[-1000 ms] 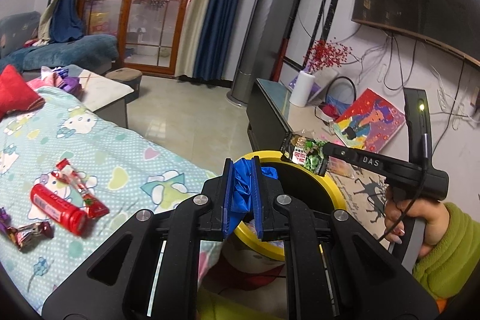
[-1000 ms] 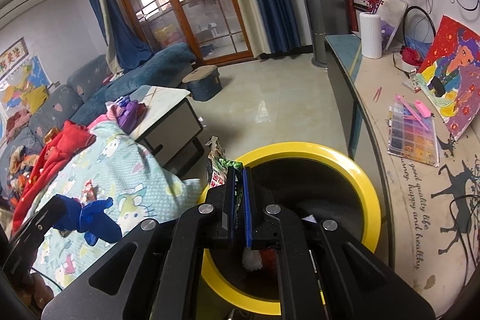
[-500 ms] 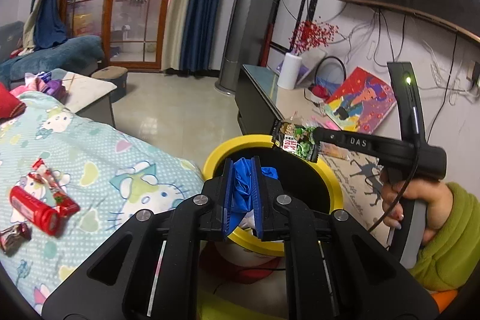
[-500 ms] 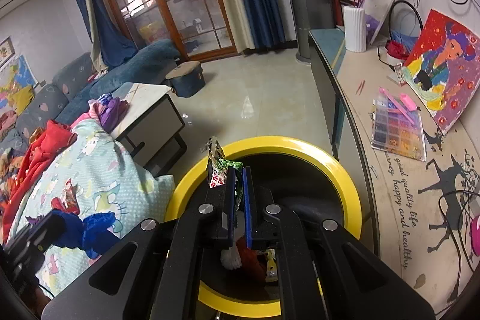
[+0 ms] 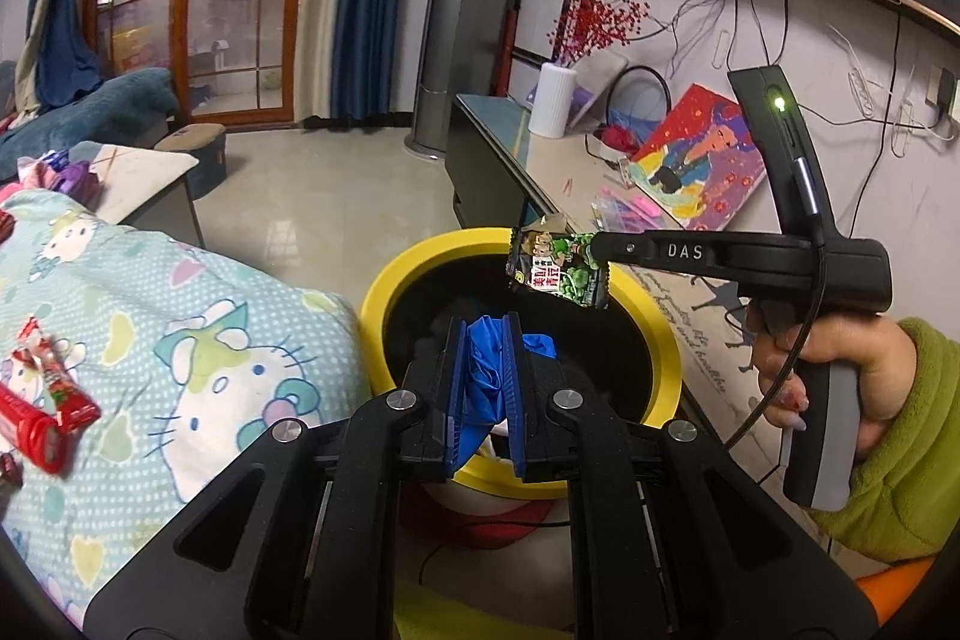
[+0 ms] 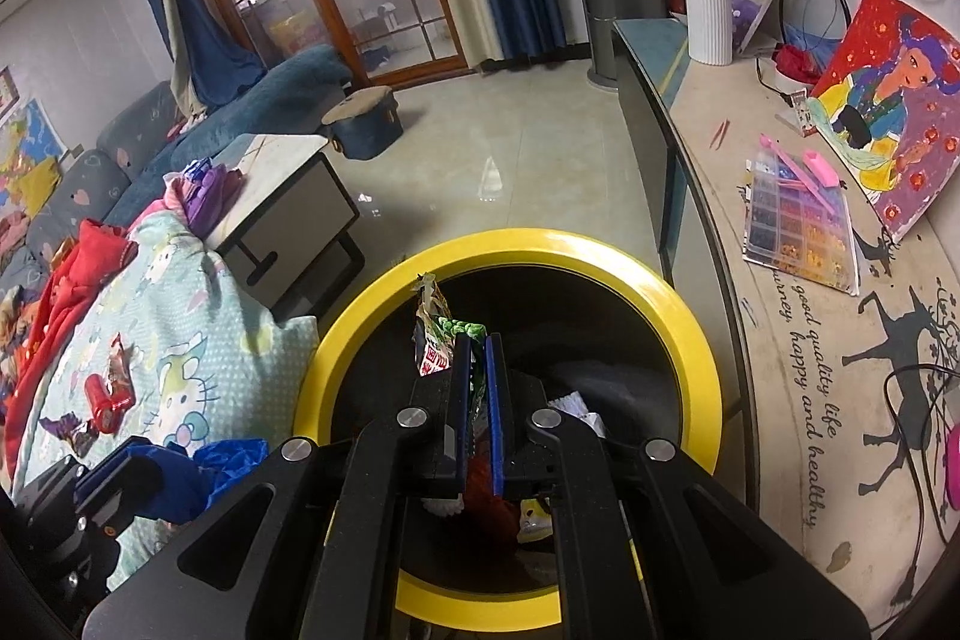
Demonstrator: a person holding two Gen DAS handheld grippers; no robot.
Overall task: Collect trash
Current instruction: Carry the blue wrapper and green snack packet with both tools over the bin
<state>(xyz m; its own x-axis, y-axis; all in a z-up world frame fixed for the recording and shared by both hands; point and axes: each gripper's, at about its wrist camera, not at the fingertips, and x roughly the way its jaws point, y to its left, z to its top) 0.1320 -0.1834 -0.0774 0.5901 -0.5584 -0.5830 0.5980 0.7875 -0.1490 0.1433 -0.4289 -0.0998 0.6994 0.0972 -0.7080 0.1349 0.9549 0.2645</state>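
Observation:
A yellow-rimmed black bin (image 5: 414, 268) (image 6: 678, 304) stands beside the bed. My left gripper (image 5: 485, 340) is shut on a crumpled blue plastic scrap (image 5: 487, 376), held above the near part of the bin's mouth. My right gripper (image 6: 475, 358) is shut on a green snack wrapper (image 6: 435, 334) over the bin's opening. The left wrist view shows that right gripper (image 5: 591, 247) from the side, the green wrapper (image 5: 555, 271) hanging from its tip above the bin, a hand in a green sleeve (image 5: 840, 376) on its handle. Trash pieces (image 6: 564, 406) lie inside the bin.
A bed with a cartoon-cat sheet (image 5: 180, 316) holds a red tube and wrappers (image 5: 42, 400) (image 6: 105, 394). A long sideboard (image 6: 798, 316) with a bead box, a painting and a white vase (image 5: 552, 100) runs along the right. A low white table (image 6: 288, 184) stands across the tiled floor.
Both grippers have sunk toward the bin with their trash still held; the bin's mouth looms larger in both views. The left gripper has also shifted from the bed toward the bin.

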